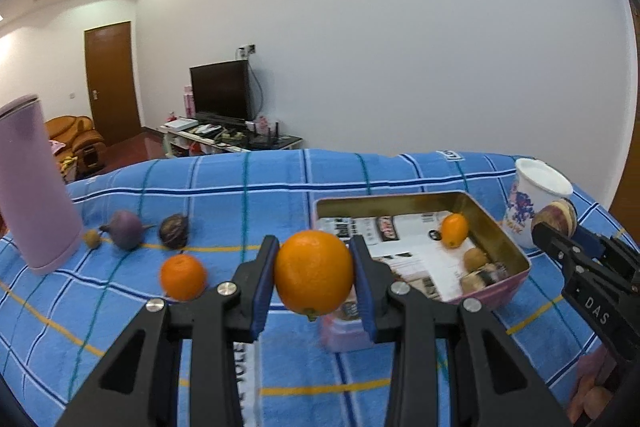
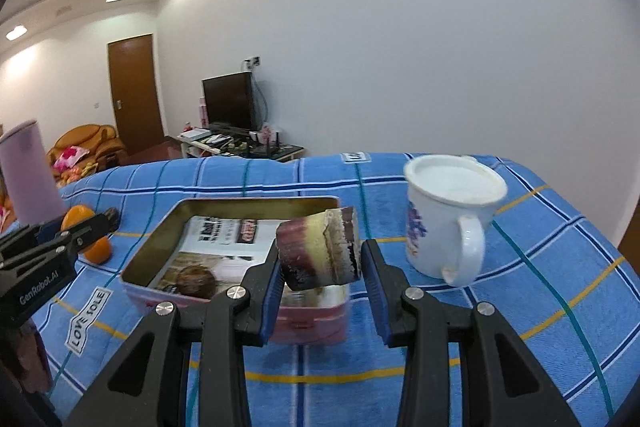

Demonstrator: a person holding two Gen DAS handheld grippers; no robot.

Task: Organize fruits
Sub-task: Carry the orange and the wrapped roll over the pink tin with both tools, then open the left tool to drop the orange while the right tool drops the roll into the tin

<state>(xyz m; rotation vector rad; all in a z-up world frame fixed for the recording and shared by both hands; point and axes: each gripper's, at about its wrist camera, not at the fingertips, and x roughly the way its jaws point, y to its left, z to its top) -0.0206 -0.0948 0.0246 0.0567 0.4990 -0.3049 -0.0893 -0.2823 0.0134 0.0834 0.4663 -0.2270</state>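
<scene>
Your left gripper clamps an orange above the blue checked cloth, just short of the tin. The tin holds a small orange fruit and brown fruits on printed paper. Your right gripper grips a cut sugarcane piece over the tin, beside the white mug

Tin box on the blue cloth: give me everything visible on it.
The tin box is a shallow rectangular metal tin with rounded corners, pink outside, gold inside, no lid on. It sits flat on the blue checked cloth, beside the white mug. Printed paper lines the bottom. Inside lie a small orange fruit and brownish fruits at the near right corner.
</scene>
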